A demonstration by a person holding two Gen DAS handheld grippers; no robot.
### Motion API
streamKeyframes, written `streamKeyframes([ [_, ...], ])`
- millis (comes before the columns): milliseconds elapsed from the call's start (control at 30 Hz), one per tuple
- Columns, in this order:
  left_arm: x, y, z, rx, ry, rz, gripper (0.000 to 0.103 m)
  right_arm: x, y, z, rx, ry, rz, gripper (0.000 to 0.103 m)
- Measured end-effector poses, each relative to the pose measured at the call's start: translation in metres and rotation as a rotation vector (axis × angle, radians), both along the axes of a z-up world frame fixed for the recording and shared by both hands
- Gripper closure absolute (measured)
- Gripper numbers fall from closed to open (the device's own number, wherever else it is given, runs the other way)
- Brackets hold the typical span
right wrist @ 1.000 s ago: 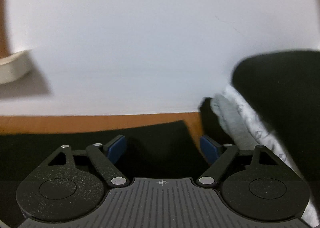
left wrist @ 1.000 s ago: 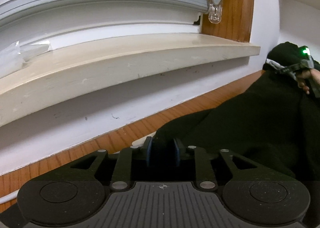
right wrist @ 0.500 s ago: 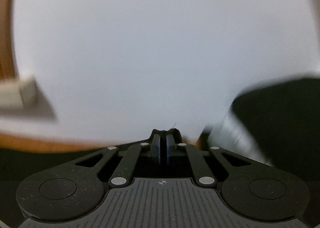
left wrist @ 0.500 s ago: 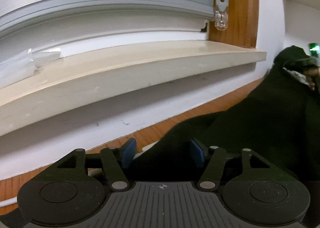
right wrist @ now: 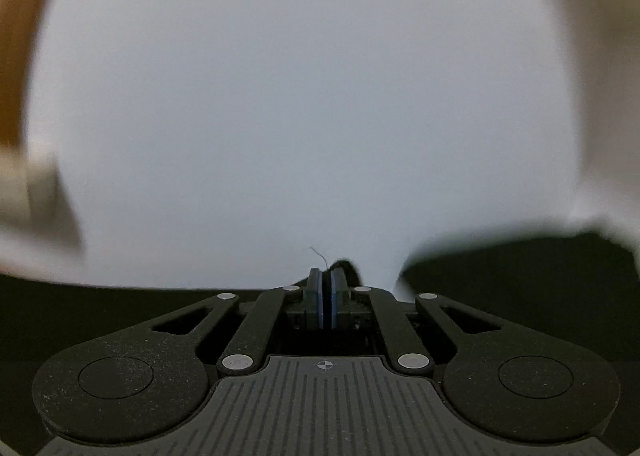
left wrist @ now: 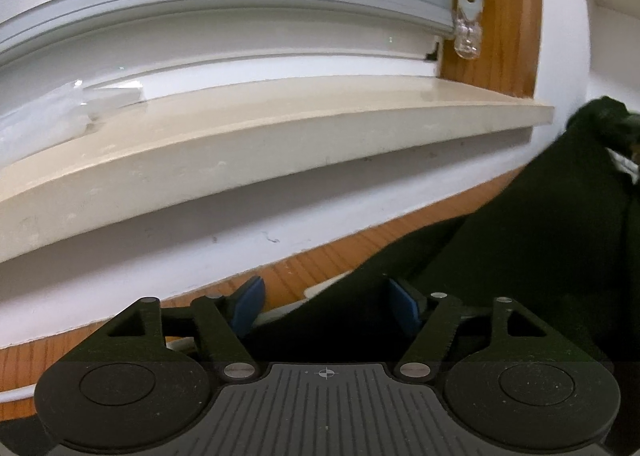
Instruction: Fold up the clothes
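Lying across the wooden tabletop (left wrist: 308, 276) below a cream windowsill (left wrist: 280, 136): the dark garment (left wrist: 520, 248). Left gripper (left wrist: 326, 302) has just been opening; blue fingers (left wrist: 248, 306) now spread apart, cloth edge between them, not pinched. Right gripper (right wrist: 327, 298) fingers pressed together on a fold of the same garment (right wrist: 520, 276), facing a white wall (right wrist: 300, 96); view blurred.

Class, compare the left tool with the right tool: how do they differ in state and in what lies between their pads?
The left tool is open, its jaws just widened, dark garment lying loose between them; the right tool is shut, pinching a bit of that fabric. The left faces a window sill; the right faces bare wall. Both share blue pads.
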State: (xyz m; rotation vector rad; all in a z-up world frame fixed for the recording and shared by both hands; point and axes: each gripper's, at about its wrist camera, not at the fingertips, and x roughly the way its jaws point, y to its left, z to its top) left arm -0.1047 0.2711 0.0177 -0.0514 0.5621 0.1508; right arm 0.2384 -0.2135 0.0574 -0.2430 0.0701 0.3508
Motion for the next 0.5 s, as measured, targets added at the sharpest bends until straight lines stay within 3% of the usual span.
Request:
streamKeyframes([
  [33,-0.001,0.001,0.0,0.004,-0.004,0.009,0.032,-0.002,-0.005,0.005,0.035,-0.034,-0.035,0.101],
  [100,-0.001,0.004,-0.001,0.001,0.002,0.017,0.032,0.032,-0.004,-0.001,-0.034,0.203,-0.046,0.101],
  [133,-0.001,0.004,-0.001,0.0,0.007,0.019,0.032,0.037,-0.002,-0.007,-0.068,0.245,-0.029,0.101],
  [200,0.0,0.003,-0.001,0.007,0.014,0.011,0.032,0.037,0.004,-0.016,-0.125,0.272,0.031,0.101],
  [333,-0.002,0.003,-0.001,0.004,0.007,-0.004,0.042,0.034,0.016,-0.02,-0.105,0.315,0.104,0.098],
  [500,-0.004,0.004,0.0,-0.019,-0.005,-0.036,0.069,0.037,0.031,-0.019,-0.08,0.316,0.13,0.073],
])
